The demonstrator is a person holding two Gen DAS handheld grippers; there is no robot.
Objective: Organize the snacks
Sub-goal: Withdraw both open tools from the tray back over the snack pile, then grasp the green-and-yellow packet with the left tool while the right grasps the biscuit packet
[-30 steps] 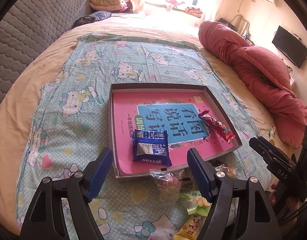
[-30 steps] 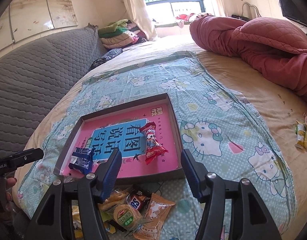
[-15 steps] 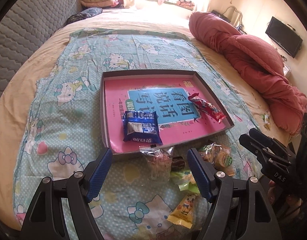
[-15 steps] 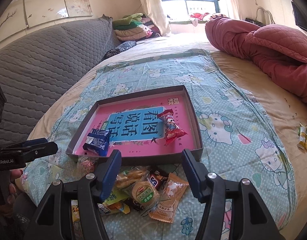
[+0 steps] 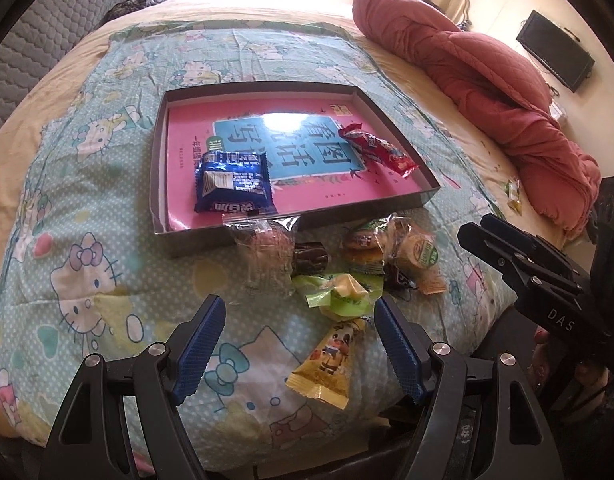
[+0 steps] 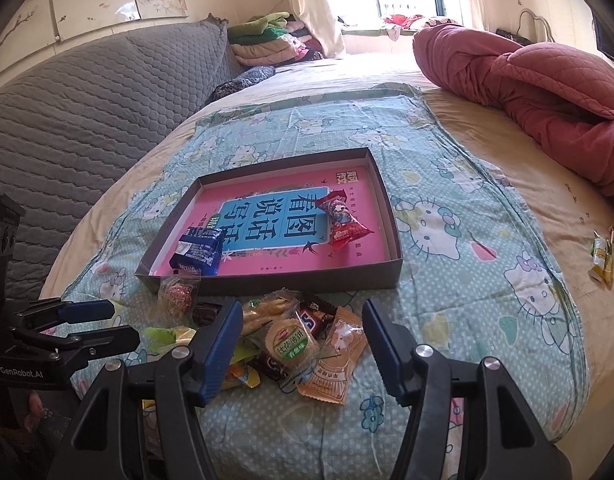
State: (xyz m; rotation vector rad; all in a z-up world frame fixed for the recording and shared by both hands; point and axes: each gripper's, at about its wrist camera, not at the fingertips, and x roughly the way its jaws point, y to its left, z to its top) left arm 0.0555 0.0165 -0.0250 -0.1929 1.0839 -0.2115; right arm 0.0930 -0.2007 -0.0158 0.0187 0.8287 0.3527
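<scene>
Left gripper [image 5: 297, 334] and right gripper [image 6: 303, 342] were held wide apart, nothing gripped. Snack pile [image 6: 291, 336] was left beside tray [image 6: 267, 282]. Two packets could be pinched together, since wrappers were overlapped.

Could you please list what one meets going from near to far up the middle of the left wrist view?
Yellow snack packet → green-wrapped snack → clear-wrapped snack → blue biscuit packet in the tray → Hello Kitty sheet.
</scene>
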